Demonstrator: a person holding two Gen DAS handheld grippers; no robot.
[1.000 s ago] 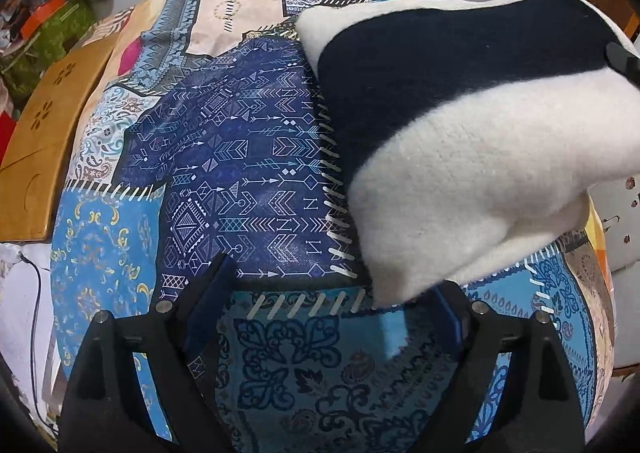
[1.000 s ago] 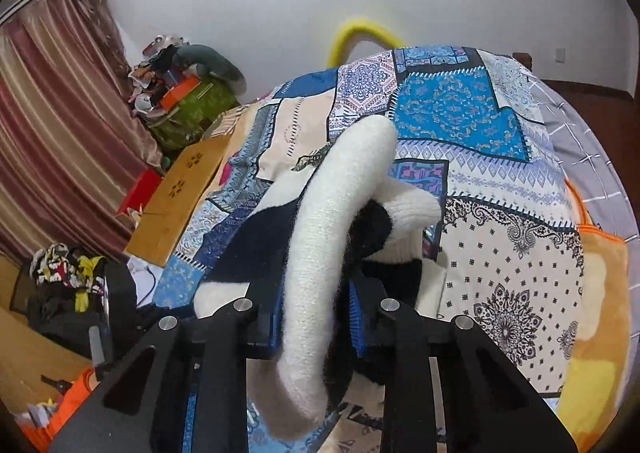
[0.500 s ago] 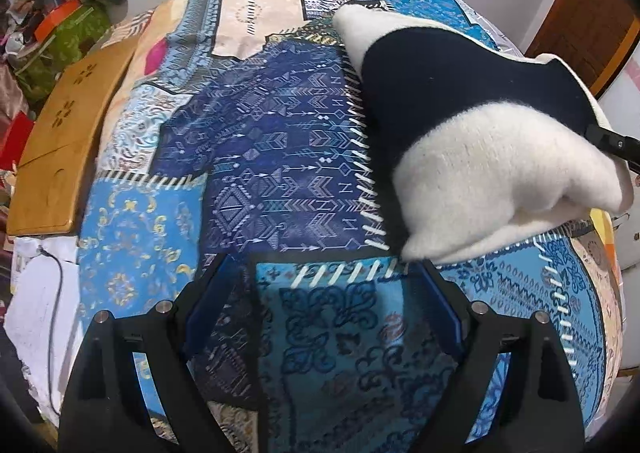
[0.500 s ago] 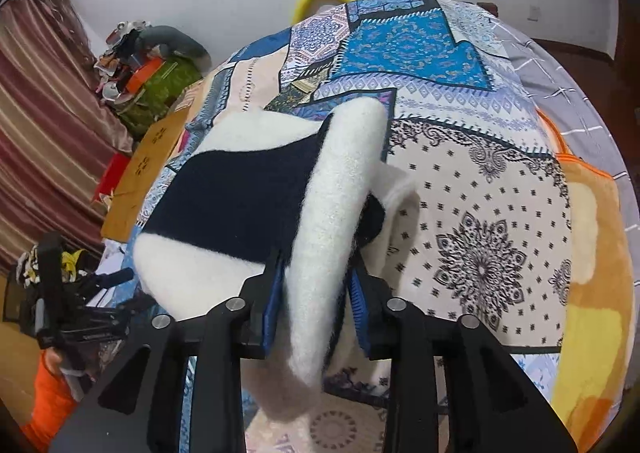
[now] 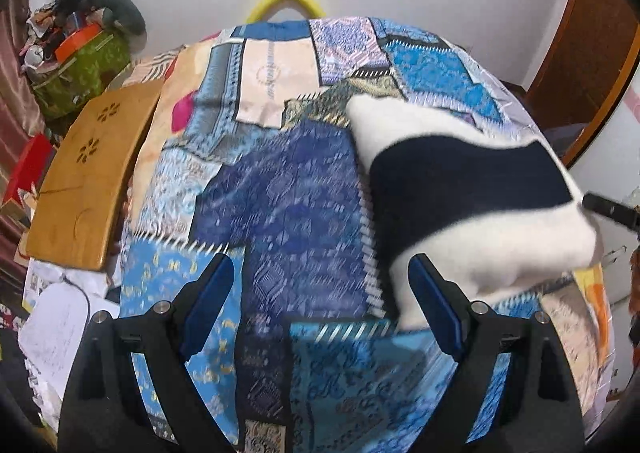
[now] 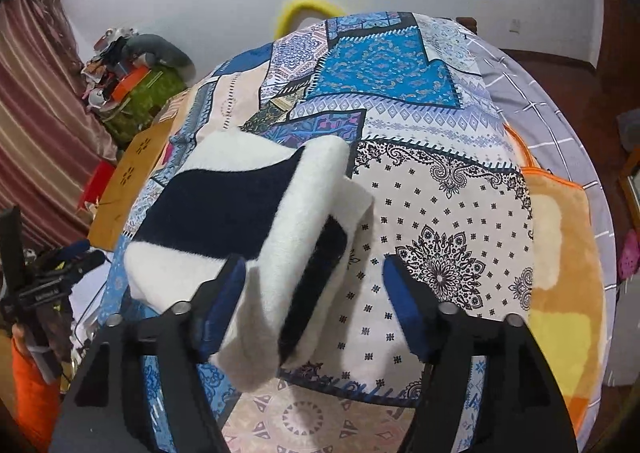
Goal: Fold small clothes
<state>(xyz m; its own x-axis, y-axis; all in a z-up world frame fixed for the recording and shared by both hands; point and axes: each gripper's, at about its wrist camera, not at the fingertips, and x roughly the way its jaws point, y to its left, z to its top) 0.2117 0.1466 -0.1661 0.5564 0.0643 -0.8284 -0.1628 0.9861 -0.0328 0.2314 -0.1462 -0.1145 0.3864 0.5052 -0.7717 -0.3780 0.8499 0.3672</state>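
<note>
A white and navy fleece garment (image 6: 224,213) lies folded on the patchwork bedspread (image 6: 440,221). Its folded edge stands up between the fingers of my right gripper (image 6: 316,289), whose jaws are wide open and not clamping it. In the left wrist view the same garment (image 5: 472,205) lies to the right. My left gripper (image 5: 320,297) is open and empty over the bedspread (image 5: 280,205), its right fingertip (image 5: 432,293) at the garment's near corner. The right gripper's tip shows at the far right of that view (image 5: 612,207).
An orange and yellow blanket (image 6: 560,261) lies on the bed's right side. A wooden board (image 5: 88,181) leans at the bed's left edge, with papers (image 5: 56,333) below it. A green bag with clutter (image 5: 76,65) stands by the wall.
My right gripper opened and let go of the garment's folded edge, which it had lowered onto the bed. My left gripper pulled back and away from the garment.
</note>
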